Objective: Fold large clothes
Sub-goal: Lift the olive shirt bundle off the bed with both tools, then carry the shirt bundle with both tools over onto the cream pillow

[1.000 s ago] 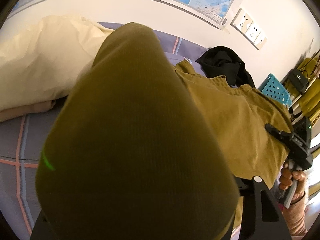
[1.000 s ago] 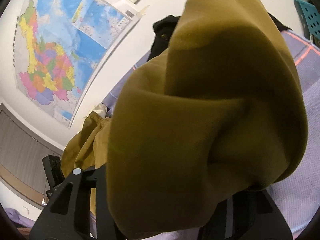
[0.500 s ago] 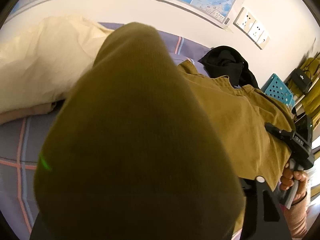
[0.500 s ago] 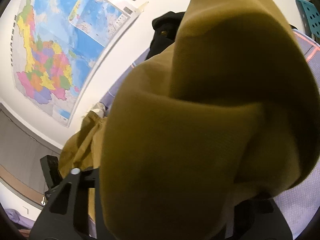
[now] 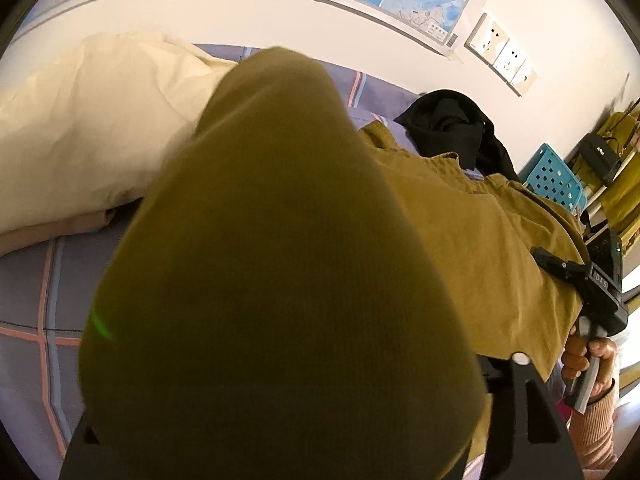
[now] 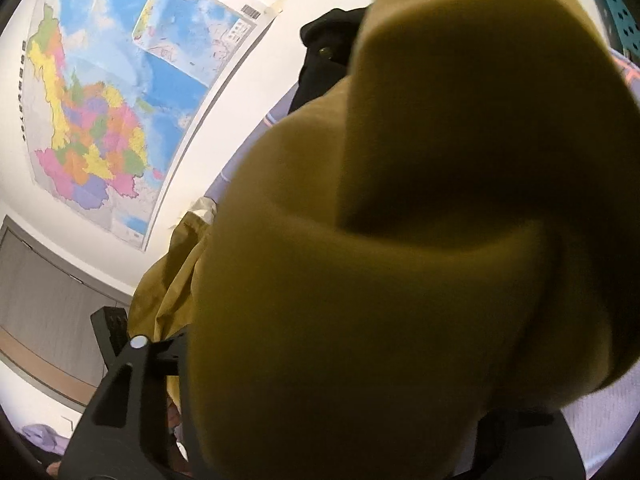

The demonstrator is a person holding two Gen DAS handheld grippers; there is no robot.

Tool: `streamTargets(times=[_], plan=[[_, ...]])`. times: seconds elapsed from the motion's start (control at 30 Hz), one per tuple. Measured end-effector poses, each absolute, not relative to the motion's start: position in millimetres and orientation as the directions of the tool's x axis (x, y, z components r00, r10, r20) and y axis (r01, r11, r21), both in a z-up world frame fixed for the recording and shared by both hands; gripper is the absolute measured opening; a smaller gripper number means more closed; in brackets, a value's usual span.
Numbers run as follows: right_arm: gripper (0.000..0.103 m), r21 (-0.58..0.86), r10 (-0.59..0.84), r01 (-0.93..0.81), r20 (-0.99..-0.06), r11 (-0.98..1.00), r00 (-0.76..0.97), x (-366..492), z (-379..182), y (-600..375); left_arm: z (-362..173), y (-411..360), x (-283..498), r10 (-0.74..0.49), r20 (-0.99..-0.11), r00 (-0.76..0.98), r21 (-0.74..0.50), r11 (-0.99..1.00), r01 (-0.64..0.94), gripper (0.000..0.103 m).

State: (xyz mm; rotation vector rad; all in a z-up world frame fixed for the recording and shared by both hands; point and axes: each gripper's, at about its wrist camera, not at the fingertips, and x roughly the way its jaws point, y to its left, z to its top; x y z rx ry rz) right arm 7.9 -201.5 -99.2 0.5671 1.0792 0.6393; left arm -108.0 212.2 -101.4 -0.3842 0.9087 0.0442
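Observation:
A large mustard-yellow corduroy garment (image 5: 480, 240) stretches across the bed between my two grippers. My left gripper (image 5: 280, 420) is shut on one end of it; the bunched cloth (image 5: 280, 260) drapes over the fingers and hides them. My right gripper (image 6: 340, 420) is shut on the other end, and a thick fold (image 6: 440, 220) covers its fingers. The right gripper (image 5: 592, 284) also shows in the left wrist view at the garment's far edge, held in a hand.
The bed has a grey-purple sheet with pink stripes (image 5: 32, 300). A cream duvet (image 5: 88, 128) lies at the left, a black garment (image 5: 452, 128) by the wall. A teal perforated crate (image 5: 556, 180) stands beyond the bed. A map (image 6: 100, 112) hangs on the wall.
Both grippers have lifted slightly with the garment. The cloth fills more of the right wrist view than a second ago. The grips are unchanged.

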Motion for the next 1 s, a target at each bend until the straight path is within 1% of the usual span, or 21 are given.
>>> streamTargets(times=[0.07, 0.13, 0.17, 0.2, 0.27, 0.3, 0.37, 0.5, 0.6, 0.7, 0.9, 1.0], plan=[[0.06, 0.698, 0.719, -0.203, -0.611, 0.687, 0.333, 7.6, -97.9, -200.9, -102.0, 211.2, -107.8, -0.121, -0.778, 0.617, -0.303, 0.932, -0.2, 0.071], [0.052, 0.703, 0.722, -0.2, -0.603, 0.682, 0.339, 7.5, -97.2, -201.4, -101.0, 210.7, -108.6, -0.12, -0.777, 0.618, -0.301, 0.933, -0.199, 0.069], [0.046, 0.701, 0.72, -0.205, -0.602, 0.683, 0.344, 11.9, -97.2, -197.1, -100.2, 210.1, -108.8, -0.117, -0.775, 0.621, -0.299, 0.934, -0.197, 0.065], [0.042, 0.702, 0.725, -0.214, -0.595, 0.679, 0.346, 11.5, -95.7, -203.5, -98.3, 208.7, -109.3, -0.105, -0.774, 0.625, -0.286, 0.938, -0.197, 0.063], [0.039, 0.702, 0.73, -0.231, -0.583, 0.674, 0.357, 8.9, -88.2, -208.8, -95.0, 206.1, -108.1, -0.092, -0.772, 0.63, -0.273, 0.942, -0.197, 0.056], [0.037, 0.711, 0.738, -0.235, -0.569, 0.663, 0.362, 8.4, -83.7, -210.1, -92.9, 205.7, -108.6, -0.091, -0.77, 0.632, -0.272, 0.942, -0.195, 0.055], [0.036, 0.722, 0.752, -0.248, -0.545, 0.646, 0.37, 6.8, -73.7, -211.6, -88.0, 205.3, -108.4, -0.091, -0.766, 0.637, -0.271, 0.943, -0.191, 0.052], [0.034, 0.718, 0.773, -0.31, -0.507, 0.624, 0.381, 0.0, -43.5, -205.2, -70.7, 209.0, -109.0, -0.116, -0.747, 0.655, -0.296, 0.94, -0.171, 0.05], [0.033, 0.707, 0.789, -0.365, -0.476, 0.606, 0.388, -3.6, -15.5, -196.8, -45.9, 212.8, -109.8, -0.141, -0.717, 0.682, -0.314, 0.94, -0.136, 0.049], [0.033, 0.702, 0.815, -0.423, -0.43, 0.573, 0.389, -5.6, 13.5, -189.7, -17.5, 215.3, -110.1, -0.145, -0.688, 0.711, -0.306, 0.947, -0.102, 0.049], [0.033, 0.669, 0.855, -0.537, -0.351, 0.514, 0.382, -5.6, 67.4, -165.9, 37.5, 220.5, -116.1, -0.122, -0.628, 0.768, -0.265, 0.962, -0.063, 0.048], [0.033, 0.654, 0.876, -0.586, -0.315, 0.479, 0.364, 0.8, 87.7, -148.6, 62.5, 235.6, -124.2, -0.082, -0.596, 0.799, -0.239, 0.968, -0.079, 0.047]])
